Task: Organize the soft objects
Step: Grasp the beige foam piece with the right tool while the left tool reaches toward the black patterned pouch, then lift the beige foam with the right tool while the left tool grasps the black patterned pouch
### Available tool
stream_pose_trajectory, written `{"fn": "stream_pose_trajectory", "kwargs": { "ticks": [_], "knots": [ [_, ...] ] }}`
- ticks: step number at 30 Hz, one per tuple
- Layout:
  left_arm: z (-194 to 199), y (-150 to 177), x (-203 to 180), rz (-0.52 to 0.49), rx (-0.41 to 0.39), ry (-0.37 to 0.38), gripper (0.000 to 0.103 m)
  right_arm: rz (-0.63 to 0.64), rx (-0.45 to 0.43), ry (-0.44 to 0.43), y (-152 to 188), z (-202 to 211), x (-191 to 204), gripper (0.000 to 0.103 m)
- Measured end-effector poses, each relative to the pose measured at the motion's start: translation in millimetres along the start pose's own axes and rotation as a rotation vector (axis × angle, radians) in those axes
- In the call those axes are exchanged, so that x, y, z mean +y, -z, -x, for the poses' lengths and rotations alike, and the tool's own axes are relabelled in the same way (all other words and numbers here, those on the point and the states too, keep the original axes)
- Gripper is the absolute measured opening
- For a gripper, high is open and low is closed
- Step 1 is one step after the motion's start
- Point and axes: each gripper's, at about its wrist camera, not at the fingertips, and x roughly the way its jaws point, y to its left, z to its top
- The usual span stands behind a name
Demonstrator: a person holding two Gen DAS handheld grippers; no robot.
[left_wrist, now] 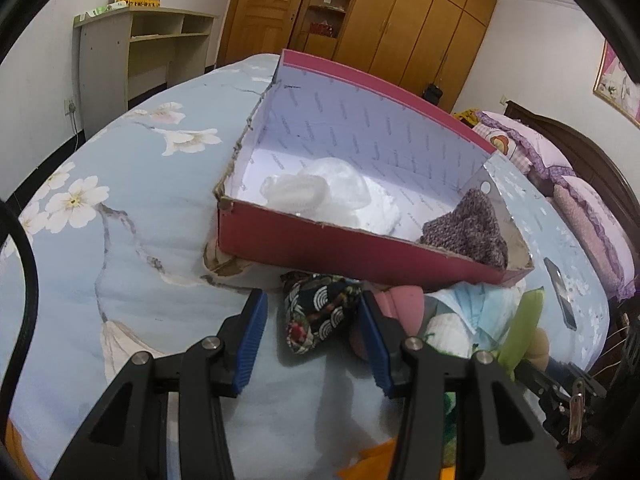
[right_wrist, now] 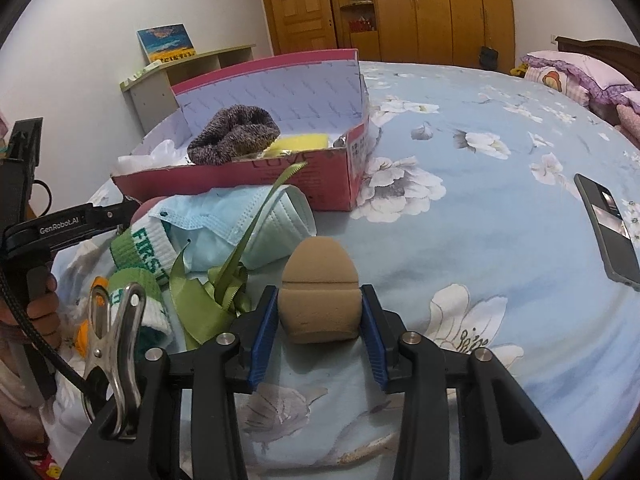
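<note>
A red shoebox (left_wrist: 300, 240) (right_wrist: 240, 176) lies open on the flowered blue bed. Inside it are white knitted pieces (left_wrist: 320, 196), a purple-grey knitted hat (left_wrist: 468, 228) (right_wrist: 236, 132) and a yellow sponge (right_wrist: 300, 142). In front of the box, a dark patterned fabric pouch (left_wrist: 320, 320) lies between the blue pads of my left gripper (left_wrist: 313, 300). It is against the right pad, with a gap at the left pad. My right gripper (right_wrist: 319, 292) has both pads against a tan egg-shaped sponge (right_wrist: 320, 264) that rests on the bed.
A pile sits left of the sponge: blue face masks (right_wrist: 224, 216) (left_wrist: 476, 300), a green ribbon (right_wrist: 208, 304), a white-and-green sock (right_wrist: 148, 248) and a pink piece (left_wrist: 400, 300). A phone (right_wrist: 608, 228) lies to the right. A metal clip (right_wrist: 116, 340) hangs near the right gripper. Pillows (left_wrist: 560, 160) line the headboard.
</note>
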Motion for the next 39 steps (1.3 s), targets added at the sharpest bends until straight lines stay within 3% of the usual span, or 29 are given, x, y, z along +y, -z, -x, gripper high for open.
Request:
{"fn": "stream_pose_trajectory", "kwargs": {
  "ticks": [2,4,8,39],
  "knots": [
    [0,0,0,0.005,0.000,0.004,0.047,0.000,-0.006,-0.001,0,1,0,0.039],
    [0,0,1,0.010,0.005,0.026,0.035,0.000,-0.012,0.001,0,1,0,0.038],
    [3,1,2,0.016,0.006,0.037,0.033,0.003,-0.026,-0.001,0,5,2,0.037],
    [79,-3,-17,-0.061,-0.151,0.020,0.032,0.088,-0.141,-0.037,-17,50,29,0.036]
  ]
}}
